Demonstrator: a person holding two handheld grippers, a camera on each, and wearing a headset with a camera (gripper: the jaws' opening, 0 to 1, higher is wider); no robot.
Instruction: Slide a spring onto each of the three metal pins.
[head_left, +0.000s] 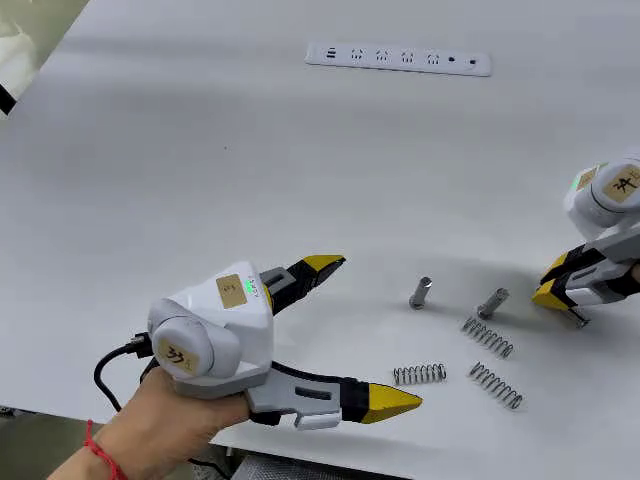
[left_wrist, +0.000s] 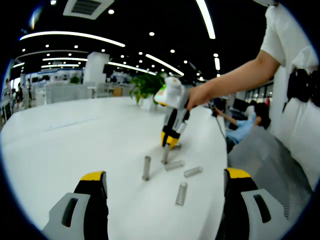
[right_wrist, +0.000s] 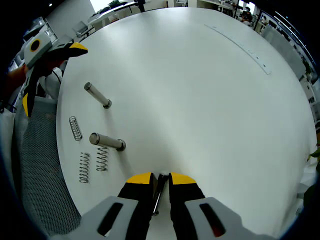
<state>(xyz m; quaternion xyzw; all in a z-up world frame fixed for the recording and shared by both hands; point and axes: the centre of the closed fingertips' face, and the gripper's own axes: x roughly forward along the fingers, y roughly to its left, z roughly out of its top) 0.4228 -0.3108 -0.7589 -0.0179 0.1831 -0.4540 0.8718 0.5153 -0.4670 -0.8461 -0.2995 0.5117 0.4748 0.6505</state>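
Note:
Two metal pins (head_left: 420, 292) (head_left: 492, 302) stand upright on the white table, and they also appear as pins (right_wrist: 97, 95) (right_wrist: 107, 141) in the right gripper view. Three springs (head_left: 419, 374) (head_left: 487, 337) (head_left: 496, 385) lie flat just in front of them. My right gripper (right_wrist: 156, 177) is shut on a third pin (right_wrist: 159, 187), with its tips down at the table right of the standing pins. My left gripper (head_left: 365, 335) hovers open and empty left of the pins, pointing at them (left_wrist: 146, 168).
A white power strip (head_left: 398, 58) lies at the far side of the table. The table's near edge (head_left: 470, 465) runs close below the springs. A person sits in the background of the left gripper view.

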